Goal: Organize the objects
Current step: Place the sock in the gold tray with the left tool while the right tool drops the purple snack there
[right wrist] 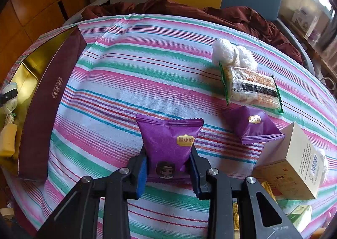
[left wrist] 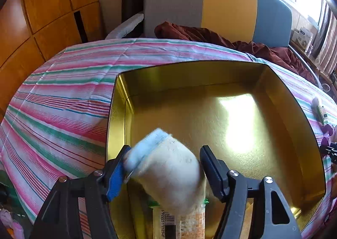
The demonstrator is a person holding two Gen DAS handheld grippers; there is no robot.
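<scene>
In the left wrist view my left gripper (left wrist: 165,154) hangs over the near part of a gold-lined box (left wrist: 189,75). A white fluffy pouch with a blue end (left wrist: 168,171) sits between its fingers; the jaws stand wide and it looks loose, blurred. A clear snack pack (left wrist: 179,224) lies under it in the box. In the right wrist view my right gripper (right wrist: 168,167) is shut on a purple snack packet (right wrist: 168,144) on the striped cloth. The box (right wrist: 48,102) shows at left, maroon outside.
On the cloth to the right lie a second purple packet (right wrist: 250,127), a clear rice-cracker pack (right wrist: 252,89), a white fluffy bundle (right wrist: 231,53) and a beige carton (right wrist: 294,167). A dark red blanket (right wrist: 231,16) and a headboard (left wrist: 210,3) are behind.
</scene>
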